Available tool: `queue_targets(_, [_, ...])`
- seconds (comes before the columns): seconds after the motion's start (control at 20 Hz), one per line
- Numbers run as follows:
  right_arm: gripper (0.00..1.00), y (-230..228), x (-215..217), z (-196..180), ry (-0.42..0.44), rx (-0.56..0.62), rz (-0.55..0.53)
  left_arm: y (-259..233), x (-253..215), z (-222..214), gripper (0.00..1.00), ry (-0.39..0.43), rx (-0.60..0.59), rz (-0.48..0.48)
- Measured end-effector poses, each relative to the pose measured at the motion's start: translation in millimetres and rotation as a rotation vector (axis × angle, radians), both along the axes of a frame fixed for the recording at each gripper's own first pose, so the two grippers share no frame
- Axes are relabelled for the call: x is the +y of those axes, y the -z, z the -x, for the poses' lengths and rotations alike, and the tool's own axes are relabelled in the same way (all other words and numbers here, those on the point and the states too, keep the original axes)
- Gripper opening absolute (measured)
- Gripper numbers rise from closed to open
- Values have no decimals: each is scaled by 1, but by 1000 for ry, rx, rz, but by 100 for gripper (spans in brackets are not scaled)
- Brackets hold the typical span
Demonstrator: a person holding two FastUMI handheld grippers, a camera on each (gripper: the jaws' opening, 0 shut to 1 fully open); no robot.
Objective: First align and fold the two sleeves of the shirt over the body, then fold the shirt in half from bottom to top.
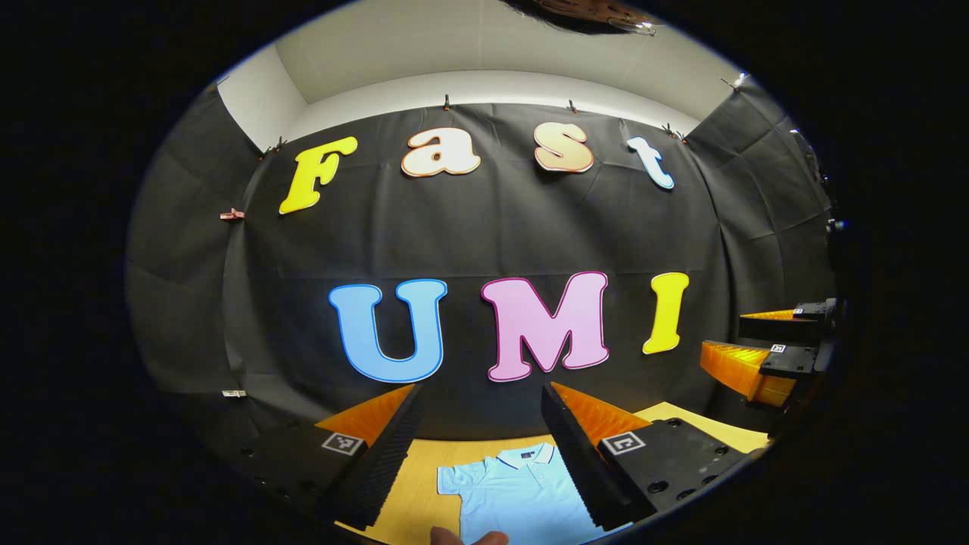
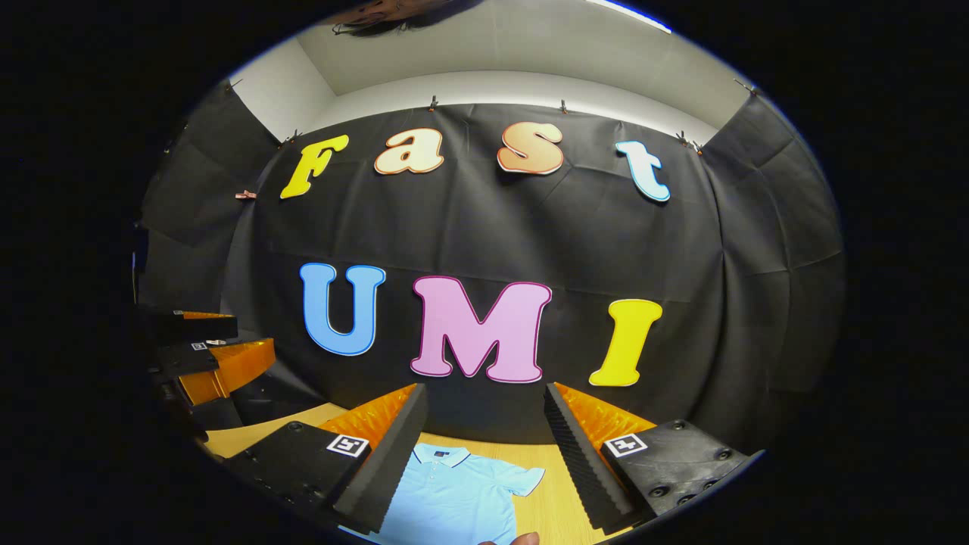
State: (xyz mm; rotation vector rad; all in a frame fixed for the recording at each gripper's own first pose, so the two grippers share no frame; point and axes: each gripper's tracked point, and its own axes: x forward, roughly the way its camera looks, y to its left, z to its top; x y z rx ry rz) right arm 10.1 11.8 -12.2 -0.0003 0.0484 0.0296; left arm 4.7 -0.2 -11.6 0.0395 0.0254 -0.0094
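- A fingertip (image 1: pixel 462 537) was seen right at the bottom edge, just in front of the light blue shirt (image 1: pixel 522 492).
- The shirt was laid flat on the wooden table (image 2: pixel 560 499), collar toward the wall, sleeves (image 2: pixel 522 478) spread and unfolded.
- The left gripper (image 1: pixel 478 454) and right gripper (image 2: pixel 484 462) were held above it, jaws wide apart, nothing gripped.
- Each sleeve is probably best pinched at the cuff edge and folded straight inward.

wall: black cloth (image 1: pixel 484 227), clipped up | above: white wall (image 2: pixel 515 83) | table (image 2: pixel 553 507): pale wood

Both cameras are riding high above the table (image 1: pixel 431 462), facing the cloth wall (image 1: pixel 484 242) level and well back. Both are sharing the shirt (image 1: pixel 522 492) at lower centre; each is catching the other gripper at one edge.
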Motion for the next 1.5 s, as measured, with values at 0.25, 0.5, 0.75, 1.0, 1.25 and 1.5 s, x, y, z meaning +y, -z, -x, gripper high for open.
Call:
queue_targets(0.25, [95, 13, 2, -6, -9, 41, -1, 5, 0, -3, 98, 1, 9, -1])
queue_targets(0.5, [95, 48, -11, -44, -4, 127, -1, 12, 2, -9, 98, -10, 17, -4])
queue_targets(0.75, [97, 125, -45, -114, 8, 295, -72, 22, 2, -15, 98, -35, 45, -11])
queue_targets(1.0, [97, 252, -95, -176, 53, 510, -24, 38, 1, -19, 98, -70, 93, -22])
queue_targets(1.25, [98, 386, -122, -218, 97, 735, -86, 49, 1, -18, 98, -120, 133, -37])
queue_targets(1.5, [97, 468, -139, -239, 172, 825, -130, 62, 3, -13, 98, -170, 176, -46])
